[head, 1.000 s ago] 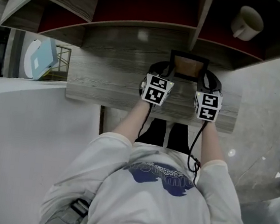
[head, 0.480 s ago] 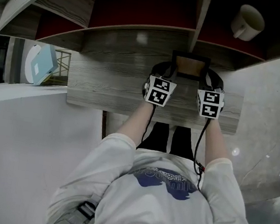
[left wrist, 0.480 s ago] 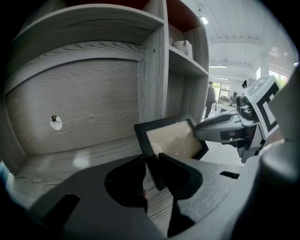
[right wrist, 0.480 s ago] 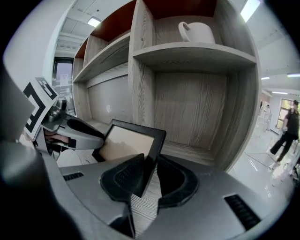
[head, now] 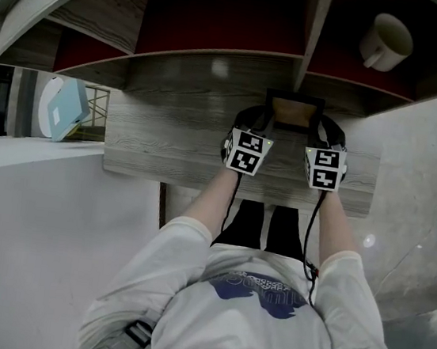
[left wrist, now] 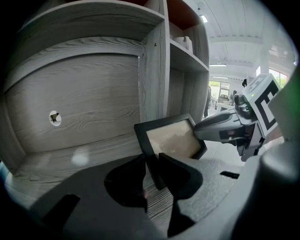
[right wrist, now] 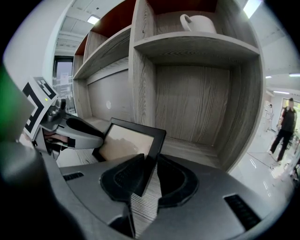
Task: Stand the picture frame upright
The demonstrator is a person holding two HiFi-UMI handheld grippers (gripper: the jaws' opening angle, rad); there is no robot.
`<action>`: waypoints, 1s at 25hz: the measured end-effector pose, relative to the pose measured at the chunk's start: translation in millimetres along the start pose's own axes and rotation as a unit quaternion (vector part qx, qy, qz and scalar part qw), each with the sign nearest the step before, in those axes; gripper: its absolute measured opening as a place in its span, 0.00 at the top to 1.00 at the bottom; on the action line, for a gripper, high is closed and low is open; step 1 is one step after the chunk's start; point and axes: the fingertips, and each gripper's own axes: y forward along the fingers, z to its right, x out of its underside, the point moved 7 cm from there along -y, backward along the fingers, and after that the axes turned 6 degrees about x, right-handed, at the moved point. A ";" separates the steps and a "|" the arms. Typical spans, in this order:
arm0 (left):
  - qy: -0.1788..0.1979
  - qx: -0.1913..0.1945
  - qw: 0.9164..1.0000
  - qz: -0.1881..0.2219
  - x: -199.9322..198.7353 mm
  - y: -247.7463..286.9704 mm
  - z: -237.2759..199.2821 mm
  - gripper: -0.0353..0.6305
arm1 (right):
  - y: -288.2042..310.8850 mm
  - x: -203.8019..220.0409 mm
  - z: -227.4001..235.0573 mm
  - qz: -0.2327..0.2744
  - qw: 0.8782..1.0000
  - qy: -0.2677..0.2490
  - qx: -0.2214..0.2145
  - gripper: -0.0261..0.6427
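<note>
A black picture frame [head: 293, 112] with a pale tan picture leans tilted back on the grey wood desk [head: 167, 143], just under the shelf divider. My left gripper [head: 259, 122] is shut on its left edge and my right gripper [head: 320, 130] is shut on its right edge. In the left gripper view the frame's [left wrist: 171, 138] dark border runs between the jaws of the gripper [left wrist: 152, 169], and the right gripper [left wrist: 225, 131] shows at the far corner. In the right gripper view the frame [right wrist: 126, 140] sits pinched in the gripper [right wrist: 149, 174], with the left gripper [right wrist: 77, 133] opposite.
A shelf unit rises behind the desk, its upright divider [right wrist: 143, 89] right behind the frame. A white mug [head: 385, 40] stands on the upper right shelf. The back panel has a cable hole [left wrist: 55, 118]. A white partition [head: 36, 225] lies at left. A person [right wrist: 286, 126] stands far off.
The frame looks shorter from above than a second ago, so it has tipped up somewhat steeper. Both grippers have stayed on its edges and shifted slightly with it.
</note>
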 end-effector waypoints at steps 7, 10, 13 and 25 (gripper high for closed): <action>-0.001 -0.001 1.000 -0.005 6.3 7.3 -3.8 0.80 | 8.1 5.1 -1.1 -0.008 1.000 0.007 0.001 0.84; 0.002 -0.001 1.000 -0.007 8.8 9.8 -4.8 0.80 | 10.9 7.2 -1.8 -0.012 1.000 0.006 0.003 0.84; 0.011 0.000 1.000 -0.008 9.4 11.9 -4.7 0.81 | 14.4 8.9 -0.1 -0.013 1.000 0.000 0.005 0.84; 0.023 0.000 1.000 -0.006 10.5 15.4 -6.2 0.81 | 16.8 7.4 2.3 -0.002 1.000 -0.003 0.004 0.85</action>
